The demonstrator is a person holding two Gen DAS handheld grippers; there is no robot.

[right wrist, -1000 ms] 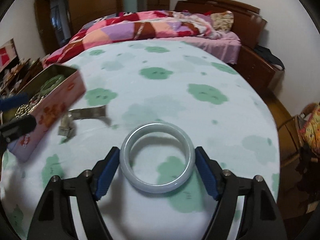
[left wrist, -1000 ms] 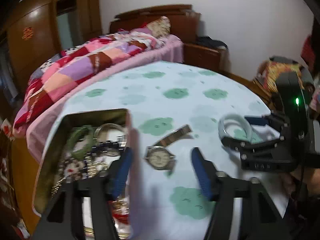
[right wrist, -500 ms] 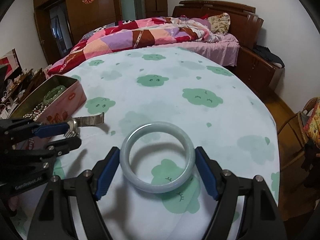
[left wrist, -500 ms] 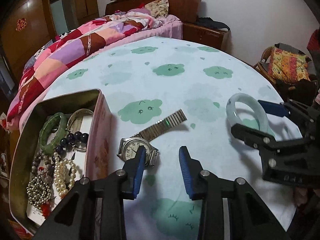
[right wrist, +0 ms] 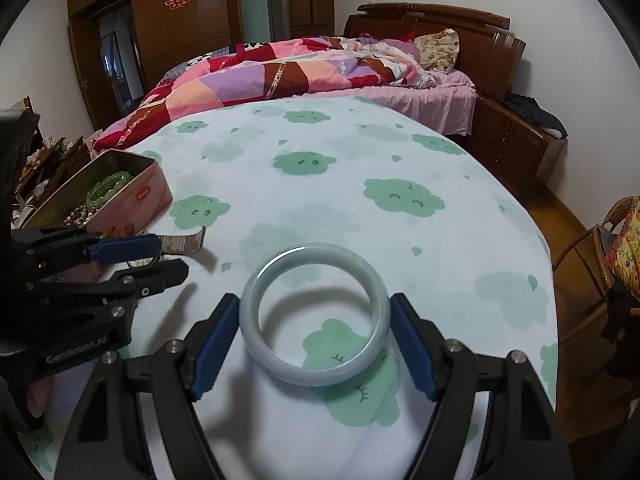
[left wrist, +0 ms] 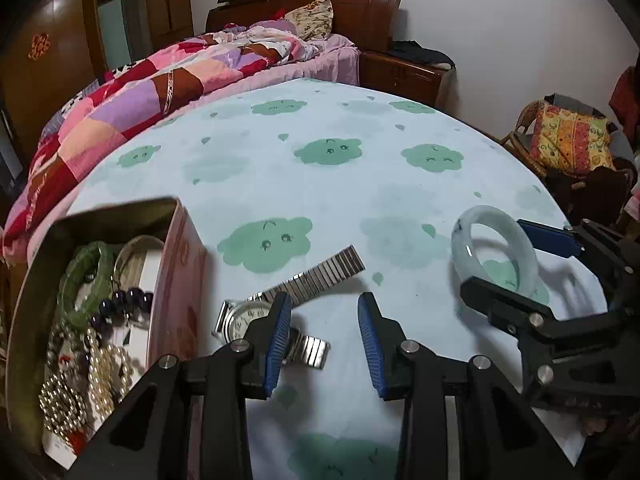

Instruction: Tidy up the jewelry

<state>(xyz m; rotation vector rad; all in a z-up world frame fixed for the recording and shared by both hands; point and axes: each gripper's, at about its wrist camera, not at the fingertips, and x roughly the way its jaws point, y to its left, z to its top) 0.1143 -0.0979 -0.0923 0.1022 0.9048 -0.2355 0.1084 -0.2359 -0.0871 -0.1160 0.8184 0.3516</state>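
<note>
A pale jade bangle [right wrist: 316, 374] hangs a little above the tablecloth, tilted, with my right gripper [right wrist: 314, 308] shut on it from both sides. In the left wrist view the same bangle [left wrist: 460, 240] and the right gripper [left wrist: 492, 256] are at the right. A silver watch [left wrist: 240, 320] with a metal band lies on the cloth beside the pink tin box [left wrist: 176, 280]. My left gripper [left wrist: 323, 300] hovers just over it, jaws partly apart and empty. The left finger covers part of the watch case. The tin holds a green bangle, dark beads, pearls and chains.
The round table [right wrist: 360, 152] wears a pale cloth with green cloud prints. The tin box [right wrist: 132, 204] stands near its left edge. Behind the table is a bed [right wrist: 304, 68] with a patchwork quilt. A wicker chair [left wrist: 568, 148] with a cushion stands at the right.
My left gripper moved forward and down toward the watch, and its jaws narrowed from wide to partly apart. The right gripper kept still with the bangle in it.
</note>
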